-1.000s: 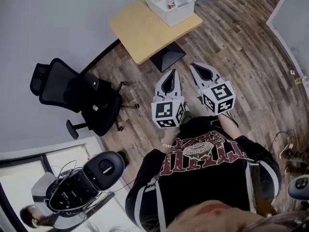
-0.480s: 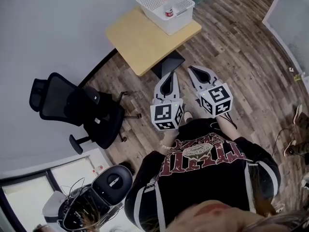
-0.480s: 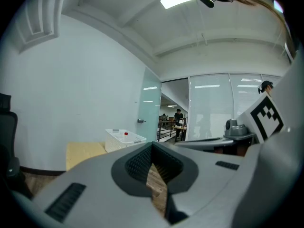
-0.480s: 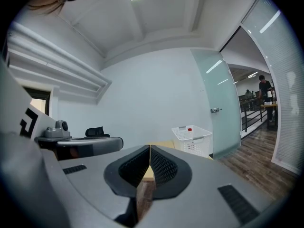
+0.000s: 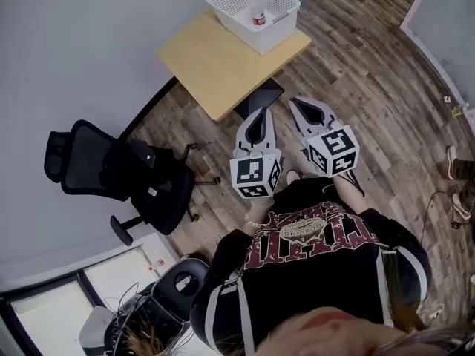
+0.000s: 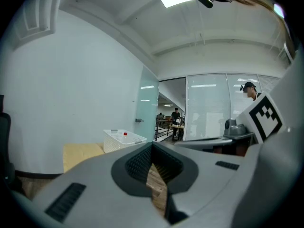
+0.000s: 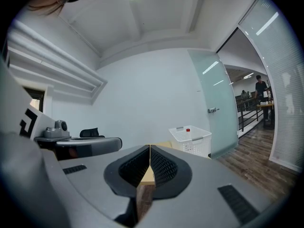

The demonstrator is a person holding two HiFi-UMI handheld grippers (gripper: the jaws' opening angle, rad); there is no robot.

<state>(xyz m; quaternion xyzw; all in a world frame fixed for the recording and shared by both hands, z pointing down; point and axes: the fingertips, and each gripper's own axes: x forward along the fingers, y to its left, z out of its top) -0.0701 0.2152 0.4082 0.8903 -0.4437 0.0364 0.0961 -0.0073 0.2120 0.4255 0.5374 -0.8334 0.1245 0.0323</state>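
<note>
A black office chair (image 5: 111,169) stands at far left against the grey wall. To its right is the light wooden table (image 5: 215,65), and at the table's far corner sits a white slatted basket (image 5: 276,30). A small clear bottle (image 5: 255,7) with a red cap stands upright inside the basket.

I hold the left gripper (image 5: 265,111) over the plank floor (image 5: 371,87), near the table's front edge but apart from it. Its jaws are closed tip to tip with nothing between them; only floor shows through the gap behind the tips. Just beside it, the right gripper (image 5: 293,100) is closed the same way and has hold of nothing.

As I judge it, no handling has begun: neither tool touches the table, the basket or the bottle, and the bottle is well apart from both. In the gripper views the bottle is too small to tell more than its red cap and pale body.
</note>
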